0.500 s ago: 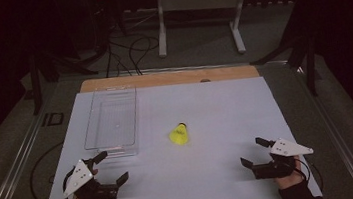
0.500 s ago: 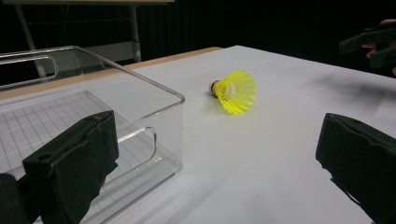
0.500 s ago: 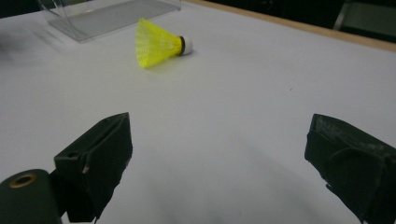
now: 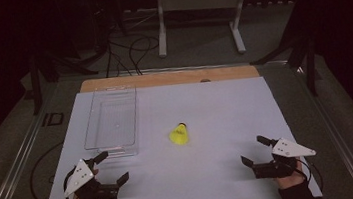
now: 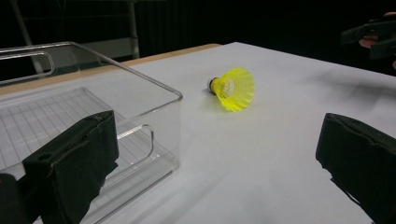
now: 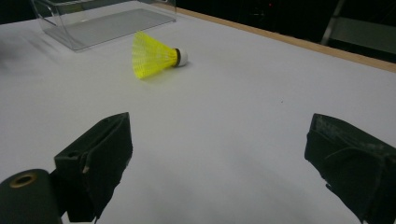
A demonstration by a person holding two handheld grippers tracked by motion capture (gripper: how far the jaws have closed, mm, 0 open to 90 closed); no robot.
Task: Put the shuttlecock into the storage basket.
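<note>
Shuttlecock lying loose between two waiting grippers

High view: yellow shuttlecock (image 4: pixel 179 134) mid-counter (image 4: pixel 226 109), beside clear tray (image 4: pixel 111 118); left gripper (image 4: pixel 108 167) and right gripper (image 4: pixel 253 151) near edge; gripper views: both sets of fingers (image 5: pixel 74 163) spread apart, empty.

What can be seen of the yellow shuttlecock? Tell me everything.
The shuttlecock has a bright yellow, ribbed, slightly see-through skirt that looks like plastic, a dark band, and a small white rounded cork end. It lies on its side on the white table sheet, cork end pointing toward the far edge, skirt toward the person. It sits just right of the clear tray, apart from it. Nothing but the sheet touches it.
</note>
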